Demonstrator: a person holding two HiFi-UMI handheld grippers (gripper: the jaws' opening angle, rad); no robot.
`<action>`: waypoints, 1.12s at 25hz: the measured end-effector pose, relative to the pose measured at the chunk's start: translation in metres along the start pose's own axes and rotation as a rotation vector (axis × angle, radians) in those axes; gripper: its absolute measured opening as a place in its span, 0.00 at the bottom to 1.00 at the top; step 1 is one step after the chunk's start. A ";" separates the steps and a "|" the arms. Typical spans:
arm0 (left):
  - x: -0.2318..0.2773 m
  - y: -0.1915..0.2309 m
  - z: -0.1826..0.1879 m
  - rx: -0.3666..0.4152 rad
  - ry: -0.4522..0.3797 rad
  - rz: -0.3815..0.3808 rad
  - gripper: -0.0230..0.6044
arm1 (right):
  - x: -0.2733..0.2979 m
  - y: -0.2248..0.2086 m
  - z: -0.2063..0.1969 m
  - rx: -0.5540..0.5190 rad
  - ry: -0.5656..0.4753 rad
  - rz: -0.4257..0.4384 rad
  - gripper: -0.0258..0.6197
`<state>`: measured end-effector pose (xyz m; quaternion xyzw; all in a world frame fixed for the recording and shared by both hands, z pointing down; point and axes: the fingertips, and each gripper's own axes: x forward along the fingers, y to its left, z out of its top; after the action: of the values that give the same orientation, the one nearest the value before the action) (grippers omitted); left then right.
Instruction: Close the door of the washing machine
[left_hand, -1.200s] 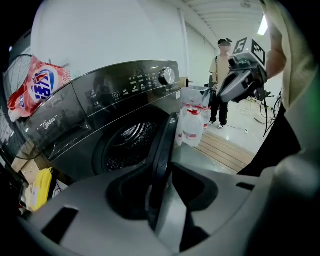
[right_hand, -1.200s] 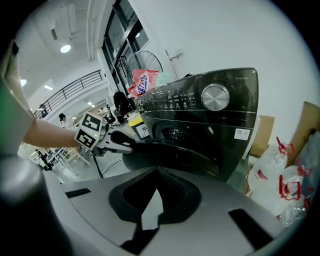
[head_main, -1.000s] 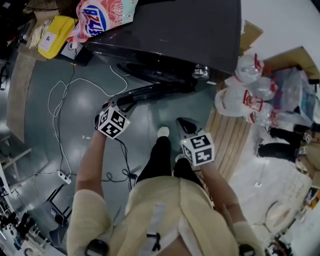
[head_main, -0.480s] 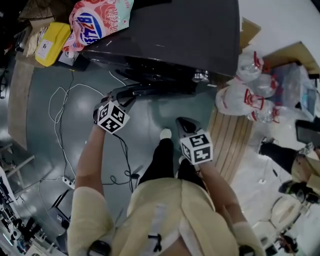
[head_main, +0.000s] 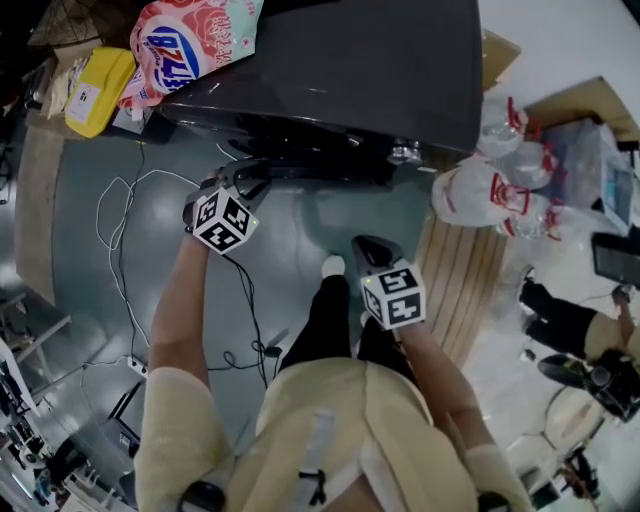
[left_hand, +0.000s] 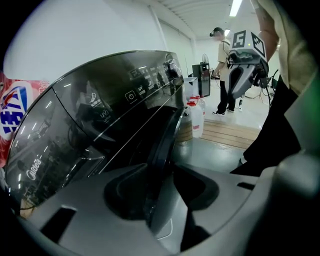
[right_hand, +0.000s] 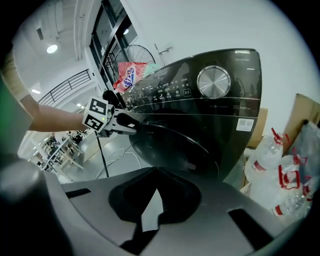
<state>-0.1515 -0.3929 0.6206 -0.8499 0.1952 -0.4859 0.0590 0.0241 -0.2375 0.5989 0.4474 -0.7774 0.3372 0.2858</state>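
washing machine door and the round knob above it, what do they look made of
Washing machine door: dark tinted glass or glossy plastic; its smooth dome throws sharp reflections. Round knob: brushed metal or metallised plastic; silvery with a fine sheen.

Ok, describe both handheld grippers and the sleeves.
Left gripper and right gripper: grey two-jaw tools, each bearing a white cube with black square markers. Sleeves: short, pale yellow. The left jaws have just been opening, the dark washer door's edge between them.
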 end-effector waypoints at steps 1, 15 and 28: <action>0.001 0.002 0.001 0.006 0.000 0.002 0.28 | 0.000 0.001 -0.001 0.001 0.001 0.000 0.05; 0.009 0.023 0.008 0.067 -0.017 0.086 0.28 | 0.004 0.006 -0.003 0.001 0.004 -0.006 0.05; 0.012 0.035 0.010 0.053 0.011 0.194 0.28 | 0.001 0.006 0.001 0.004 -0.003 -0.009 0.05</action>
<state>-0.1469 -0.4310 0.6147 -0.8224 0.2641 -0.4875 0.1272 0.0181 -0.2367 0.5972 0.4520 -0.7751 0.3370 0.2853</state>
